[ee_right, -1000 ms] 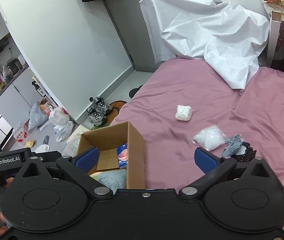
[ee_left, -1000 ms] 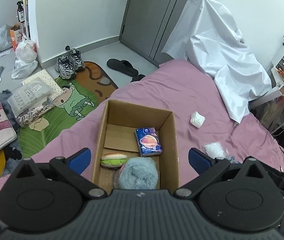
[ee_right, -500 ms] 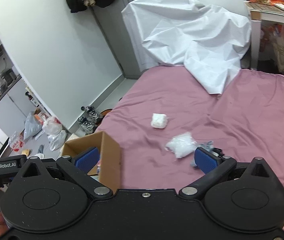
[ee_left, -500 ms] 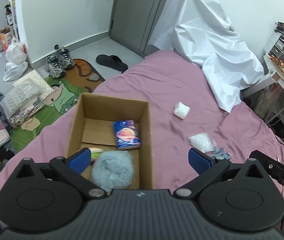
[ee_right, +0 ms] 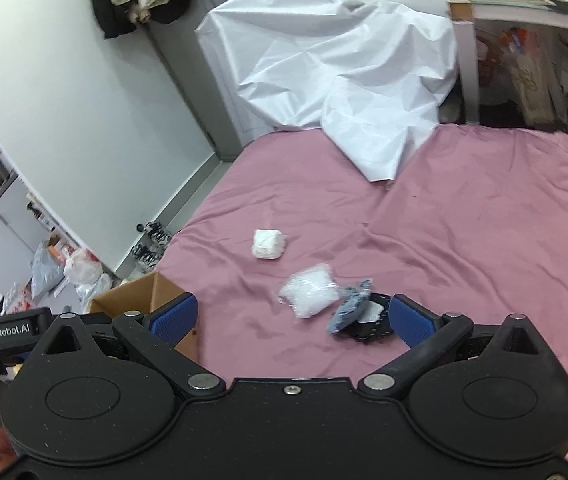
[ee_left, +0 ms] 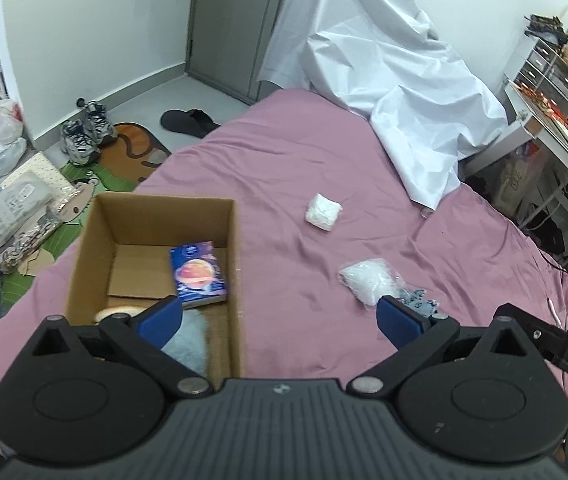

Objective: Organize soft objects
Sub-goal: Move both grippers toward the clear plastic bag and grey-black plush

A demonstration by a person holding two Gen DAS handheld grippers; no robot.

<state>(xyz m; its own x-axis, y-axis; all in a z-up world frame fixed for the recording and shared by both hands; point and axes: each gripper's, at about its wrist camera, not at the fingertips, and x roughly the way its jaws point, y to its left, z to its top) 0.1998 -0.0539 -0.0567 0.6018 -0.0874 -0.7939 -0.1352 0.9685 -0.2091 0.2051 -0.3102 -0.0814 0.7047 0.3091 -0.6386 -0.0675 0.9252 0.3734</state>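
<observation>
A cardboard box [ee_left: 236, 264] stands on the pink bed [ee_left: 292, 168]. It holds a blue tissue pack [ee_left: 198, 272], a fluffy blue-grey ball [ee_left: 188, 346] and a burger-shaped toy [ee_left: 118, 314]. On the sheet lie a white wad [ee_left: 323, 213], a clear bag of white stuff [ee_left: 368, 280] and a blue-grey fabric piece [ee_right: 350, 304] on a black item [ee_right: 372, 326]. My left gripper [ee_left: 280, 316] is open and empty, over the box's right wall. My right gripper [ee_right: 292, 318] is open and empty, just before the clear bag [ee_right: 310, 290].
A white sheet [ee_left: 384, 80] drapes over something at the bed's far end. A desk with clutter [ee_left: 556, 120] stands to the right. Shoes [ee_left: 84, 132], a slipper, a play mat and bags lie on the floor to the left.
Both grippers have swung right, away from the box and toward the loose items on the sheet. The box has slid left in both views. Both stay open.
</observation>
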